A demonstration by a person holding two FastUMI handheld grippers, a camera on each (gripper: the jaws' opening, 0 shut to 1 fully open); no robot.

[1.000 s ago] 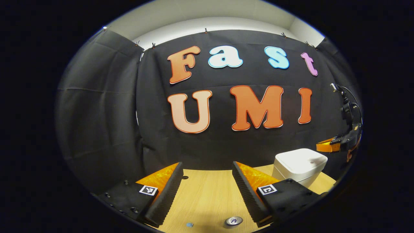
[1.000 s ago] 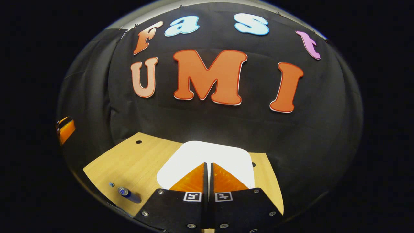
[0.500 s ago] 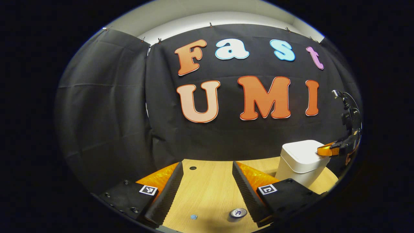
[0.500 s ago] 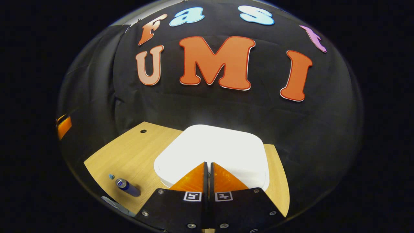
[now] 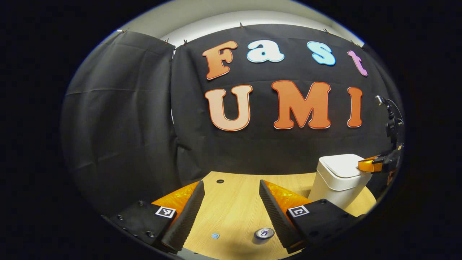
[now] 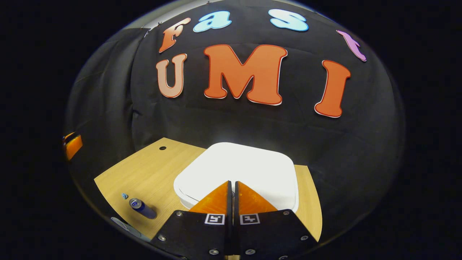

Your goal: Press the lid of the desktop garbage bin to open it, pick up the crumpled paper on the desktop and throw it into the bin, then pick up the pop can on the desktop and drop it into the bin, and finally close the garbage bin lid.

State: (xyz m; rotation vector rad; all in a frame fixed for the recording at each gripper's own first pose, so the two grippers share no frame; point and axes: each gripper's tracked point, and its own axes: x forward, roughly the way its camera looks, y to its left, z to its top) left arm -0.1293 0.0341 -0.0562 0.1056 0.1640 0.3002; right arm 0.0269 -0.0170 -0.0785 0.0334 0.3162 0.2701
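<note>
The white garbage bin (image 6: 236, 169) sits at the desktop's (image 6: 144, 177) far right corner; its lid has just dipped under my closed right gripper (image 6: 232, 185). My left gripper (image 5: 231, 191) hangs open above the pop can (image 5: 263, 233) and paper scrap (image 5: 215, 236).

White bin (image 6: 245, 166), blue can (image 6: 142, 208), light wood-grain desktop (image 6: 151, 173)

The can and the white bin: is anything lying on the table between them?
No. In the right gripper view, only bare wooden table separates the pop can from the bin; the small blue scrap lies on the can's far side.
</note>
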